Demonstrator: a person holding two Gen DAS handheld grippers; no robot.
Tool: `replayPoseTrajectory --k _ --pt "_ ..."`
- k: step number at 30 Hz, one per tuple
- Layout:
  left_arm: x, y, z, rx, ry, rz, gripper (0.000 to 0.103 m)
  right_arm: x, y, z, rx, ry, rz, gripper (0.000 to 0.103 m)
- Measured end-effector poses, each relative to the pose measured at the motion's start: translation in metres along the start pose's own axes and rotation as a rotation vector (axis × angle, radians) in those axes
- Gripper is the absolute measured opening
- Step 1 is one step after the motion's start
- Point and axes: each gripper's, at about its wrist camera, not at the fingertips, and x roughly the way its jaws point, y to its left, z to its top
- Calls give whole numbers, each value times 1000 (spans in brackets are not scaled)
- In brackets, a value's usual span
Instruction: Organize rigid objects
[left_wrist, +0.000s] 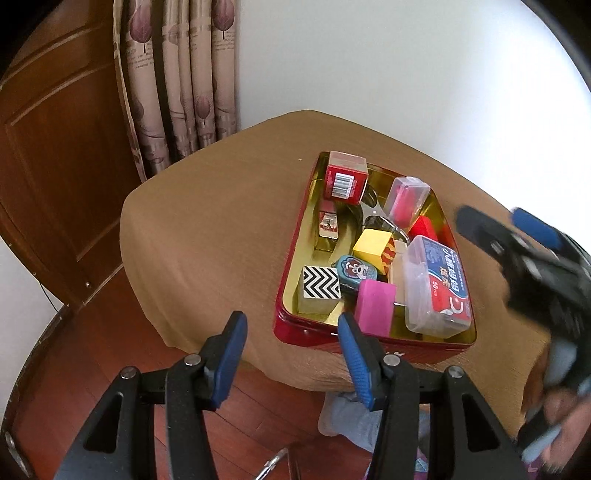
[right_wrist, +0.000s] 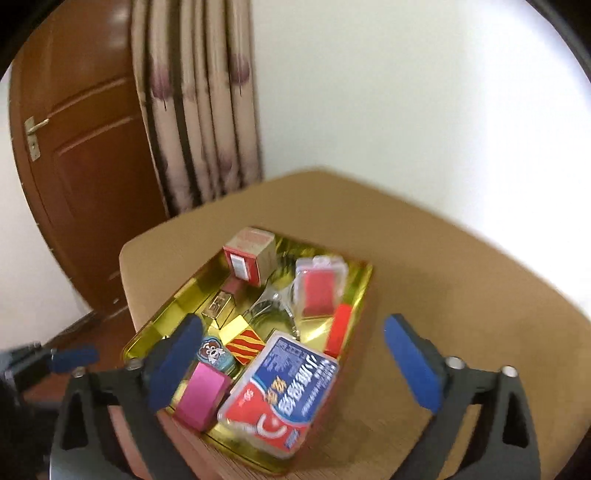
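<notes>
Nearest the lens in my right wrist view: right hand-held gripper (right_wrist: 291, 363), jaws spread wide, nothing pressed between the pads. The floss-pick box (right_wrist: 282, 393) and the pink block (right_wrist: 201, 395) sit below and between the fingers, both lying in the tin. Picture is motion-blurred, so I can't say whether either pad brushes anything.

Left hand-held gripper (left_wrist: 291, 354) at the bottom of the left wrist view: jaws partly apart, empty, hanging over the near edge of the counter (left_wrist: 207, 229), right pad just at the tin's near wall.

The red tin (left_wrist: 295, 328) with gold lining sits centre-right on the counter. Inside it:
- zigzag block (left_wrist: 320, 288), lower left corner
- yellow block (left_wrist: 373, 247), centre
- cartoon tag (left_wrist: 356, 272) beside the yellow block
- red carton (left_wrist: 345, 179), far end
- clear case with red insert (left_wrist: 404, 201), upper right

Nothing loose on the counter outside the tin that I can see.

My read: the placing step is done or nearly so, and everything is in the tin but jumbled. Next move probably calls for tidying the pile or pulling both grippers clear. If tidying, come down straight and grip the floss-pick box across its narrow sides; the clear plastic may slip.
</notes>
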Motion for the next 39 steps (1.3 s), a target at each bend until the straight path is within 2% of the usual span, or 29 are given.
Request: replayPoseTrajectory --k 5,9,14,18,26,30,34,39 --pt "-4 -3 0 12 -20 6 52 -32 -4 -12 39 -84 -101 102" --pt "-12 -8 0 29 -54 17 52 -51 -8 -15 65 -116 -173 102" --pt "-28 -14 -3 46 -128 21 52 -76 -11 -21 99 -154 -167 102" --pt "-45 -17 -6 48 -222 76 52 -91 -7 -26 88 -180 -172 102" --pt "-64 -26 -12 69 -322 39 52 -117 3 -31 58 -219 -206 102" --pt "-69 -26 -15 53 -347 14 52 -127 10 -33 44 -232 -274 102" --pt "-75 -24 -17 32 -357 -34 52 -137 12 -36 66 -240 -247 102" --pt "-78 -37 -20 97 -372 6 52 -143 17 -40 70 -242 -247 102"
